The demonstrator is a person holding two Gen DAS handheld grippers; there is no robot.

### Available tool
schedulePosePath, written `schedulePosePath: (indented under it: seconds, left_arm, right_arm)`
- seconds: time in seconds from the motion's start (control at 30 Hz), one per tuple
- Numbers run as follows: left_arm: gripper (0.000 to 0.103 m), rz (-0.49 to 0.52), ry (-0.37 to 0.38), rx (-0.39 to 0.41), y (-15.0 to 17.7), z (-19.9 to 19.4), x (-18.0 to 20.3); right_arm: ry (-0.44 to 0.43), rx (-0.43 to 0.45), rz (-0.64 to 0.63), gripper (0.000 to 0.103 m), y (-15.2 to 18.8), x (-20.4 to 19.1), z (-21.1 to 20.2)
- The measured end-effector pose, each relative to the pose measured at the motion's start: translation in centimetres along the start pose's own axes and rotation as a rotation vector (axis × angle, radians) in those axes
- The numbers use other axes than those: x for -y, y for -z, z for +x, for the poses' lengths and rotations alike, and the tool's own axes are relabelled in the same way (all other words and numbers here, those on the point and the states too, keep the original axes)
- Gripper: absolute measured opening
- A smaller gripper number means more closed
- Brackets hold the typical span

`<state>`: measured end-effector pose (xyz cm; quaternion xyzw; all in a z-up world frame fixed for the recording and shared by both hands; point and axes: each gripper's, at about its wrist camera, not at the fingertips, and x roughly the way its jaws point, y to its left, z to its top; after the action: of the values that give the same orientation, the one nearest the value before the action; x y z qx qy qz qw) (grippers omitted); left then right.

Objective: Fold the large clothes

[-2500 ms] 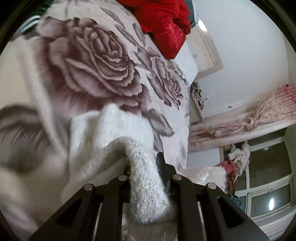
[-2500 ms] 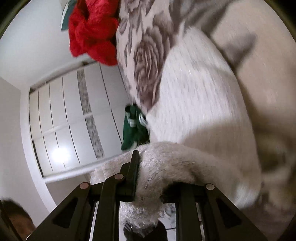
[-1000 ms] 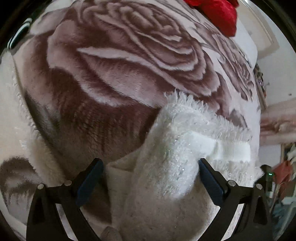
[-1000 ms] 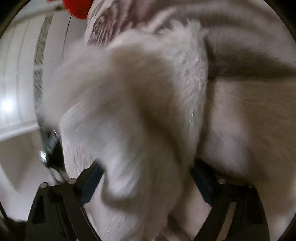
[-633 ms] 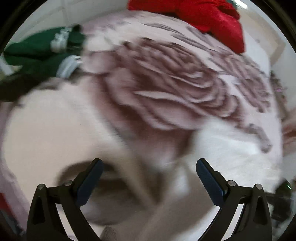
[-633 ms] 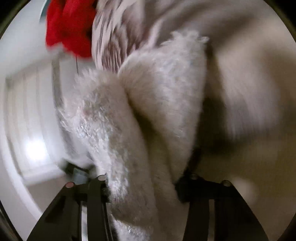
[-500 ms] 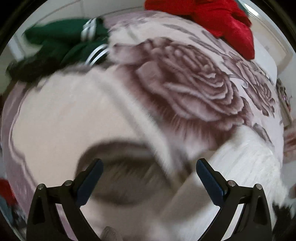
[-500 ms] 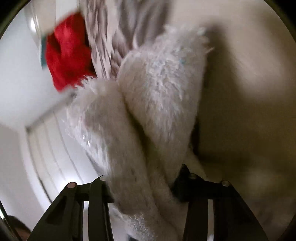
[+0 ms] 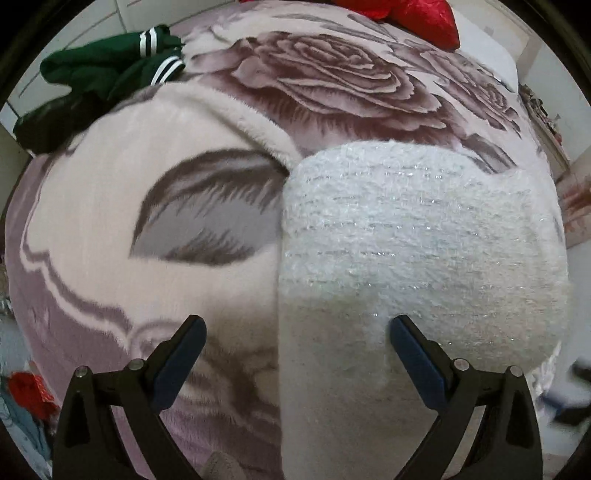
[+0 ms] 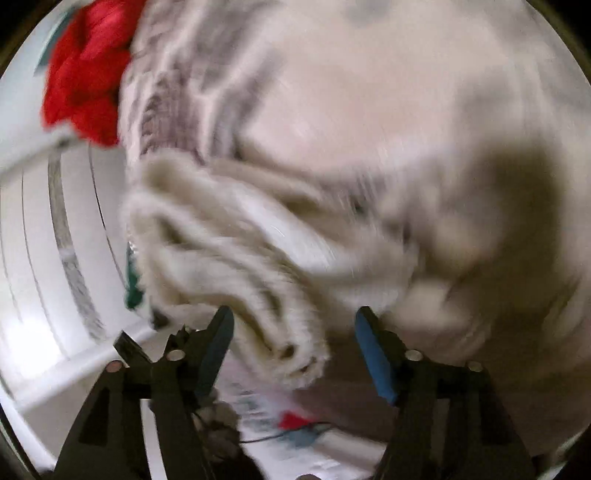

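Note:
A white fuzzy sweater (image 9: 417, 251) with glittery threads lies folded into a block on the rose-patterned blanket (image 9: 110, 229). My left gripper (image 9: 295, 325) hovers over the sweater's near left edge. It is open wide and nothing is pinched between its blue pads. The right wrist view is blurred. There the sweater's stacked folds (image 10: 229, 258) hang in front of my right gripper (image 10: 291, 317). Its jaws are opening, with the fluffy edge of the folds between them. The right pad stands apart from the cloth.
A dark green garment with white stripes (image 9: 110, 70) lies at the blanket's far left edge. A red padded garment (image 9: 417, 14) sits at the far end of the bed and also shows as a red garment (image 10: 88, 74) beside white wardrobe doors (image 10: 44, 240).
Both grippers, earlier shut on the sweater, have let it go. The left one swung back and up, still wide open. The right one narrowed onto the folds, then widened again.

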<state>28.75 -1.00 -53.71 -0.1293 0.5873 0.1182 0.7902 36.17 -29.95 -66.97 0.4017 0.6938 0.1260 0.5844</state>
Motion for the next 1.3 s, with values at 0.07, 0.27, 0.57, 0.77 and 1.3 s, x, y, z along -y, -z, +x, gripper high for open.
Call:
schedulePosePath:
  seconds: [0.07,0.27,0.57,0.77,1.3]
  left_arm:
    - [0.102,0.011,-0.025,0.012,-0.5,0.6,0.6]
    - [0.103,0.038,-0.049,0.027,-0.5,1.3,0.9]
    - [0.103,-0.094,-0.038,0.016,0.4,1.3,-0.4]
    - [0.103,-0.137,0.019,0.021,0.6,0.3,-0.1]
    - [0.103,-0.086,0.014,0.055,-0.1,-3.4,2.1]
  right_arm:
    - [0.013,-0.005,-0.154,0.074,-3.3,-3.7,0.3]
    - [0.027,-0.146,-0.402,0.08,-10.4,-12.5,9.0]
    - [0.209,-0.282,-0.66,0.036,-2.4,-16.2,13.2]
    - [0.115,-0.188,-0.494,0.017,-3.4,-15.0,8.9]
    - [0.161,-0.145,-0.536,0.016,-4.6,-16.3,5.4]
